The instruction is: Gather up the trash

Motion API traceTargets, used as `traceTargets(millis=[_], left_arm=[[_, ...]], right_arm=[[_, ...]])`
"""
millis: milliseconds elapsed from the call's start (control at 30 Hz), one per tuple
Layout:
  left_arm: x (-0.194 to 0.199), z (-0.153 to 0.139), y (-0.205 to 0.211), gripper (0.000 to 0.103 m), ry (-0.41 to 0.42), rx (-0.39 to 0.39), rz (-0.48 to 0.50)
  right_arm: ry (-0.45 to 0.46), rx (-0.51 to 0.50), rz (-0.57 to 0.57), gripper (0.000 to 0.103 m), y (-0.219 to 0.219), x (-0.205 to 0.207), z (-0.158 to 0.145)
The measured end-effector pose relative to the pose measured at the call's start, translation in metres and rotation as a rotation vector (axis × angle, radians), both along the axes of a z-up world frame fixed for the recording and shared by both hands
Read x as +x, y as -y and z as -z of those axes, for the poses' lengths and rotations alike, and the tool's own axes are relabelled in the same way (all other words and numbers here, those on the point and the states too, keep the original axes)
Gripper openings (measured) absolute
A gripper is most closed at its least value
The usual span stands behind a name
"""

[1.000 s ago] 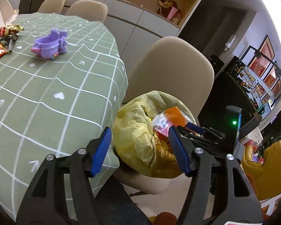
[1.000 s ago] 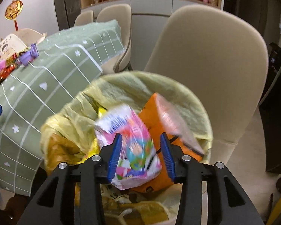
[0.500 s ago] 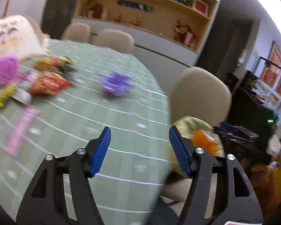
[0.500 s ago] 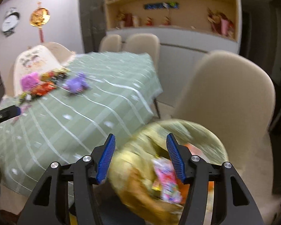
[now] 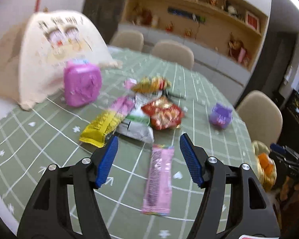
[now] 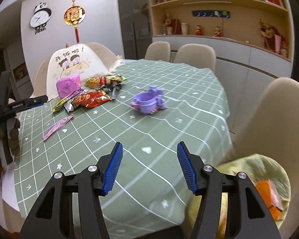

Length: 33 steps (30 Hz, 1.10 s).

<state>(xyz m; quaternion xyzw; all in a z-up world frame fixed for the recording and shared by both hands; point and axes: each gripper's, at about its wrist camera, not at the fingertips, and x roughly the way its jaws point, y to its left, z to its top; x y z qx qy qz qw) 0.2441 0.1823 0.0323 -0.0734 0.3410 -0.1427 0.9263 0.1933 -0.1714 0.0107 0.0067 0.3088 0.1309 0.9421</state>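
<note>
Left wrist view shows our left gripper (image 5: 147, 161) with jaws wide and holding nothing, the pink wrapper (image 5: 159, 181) lying on the green tablecloth (image 5: 39, 139) between them, while our right gripper (image 6: 149, 167) gapes wide too.
</note>
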Motion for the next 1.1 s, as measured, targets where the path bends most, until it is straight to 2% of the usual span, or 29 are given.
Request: traceTargets(millis=[67, 400, 533, 600, 667, 767, 900, 1100], left_arm=[[0.017, 0.006, 0.000, 0.061, -0.036, 0.019, 0.013], [0.085, 0.008, 0.006, 0.061, -0.021, 0.098, 0.036], [0.109, 0.022, -0.003, 0.061, -0.090, 0.137, 0.033], [0.116, 0.031, -0.008, 0.061, -0.146, 0.121, 0.028], [0.117, 0.034, -0.016, 0.061, -0.186, 0.060, 0.013], [0.109, 0.034, -0.029, 0.043, -0.246, -0.048, -0.023], [0.079, 0.029, -0.030, 0.023, -0.218, -0.070, -0.081], [0.042, 0.028, -0.036, 0.022, -0.165, -0.125, -0.139]], right_arm=[[-0.008, 0.003, -0.010, 0.054, -0.009, 0.008, 0.002], [-0.041, -0.026, -0.069, 0.054, -0.042, 0.038, 0.006], [-0.049, -0.041, -0.082, 0.054, -0.050, 0.049, 0.008], [-0.056, -0.035, -0.085, 0.054, -0.053, 0.057, 0.008], [-0.066, -0.024, -0.092, 0.054, -0.058, 0.065, 0.008], [-0.078, -0.009, -0.123, 0.054, -0.071, 0.078, 0.007], [-0.051, -0.037, -0.192, 0.054, -0.107, 0.096, -0.001], [-0.025, -0.089, -0.299, 0.054, -0.165, 0.123, -0.004]])
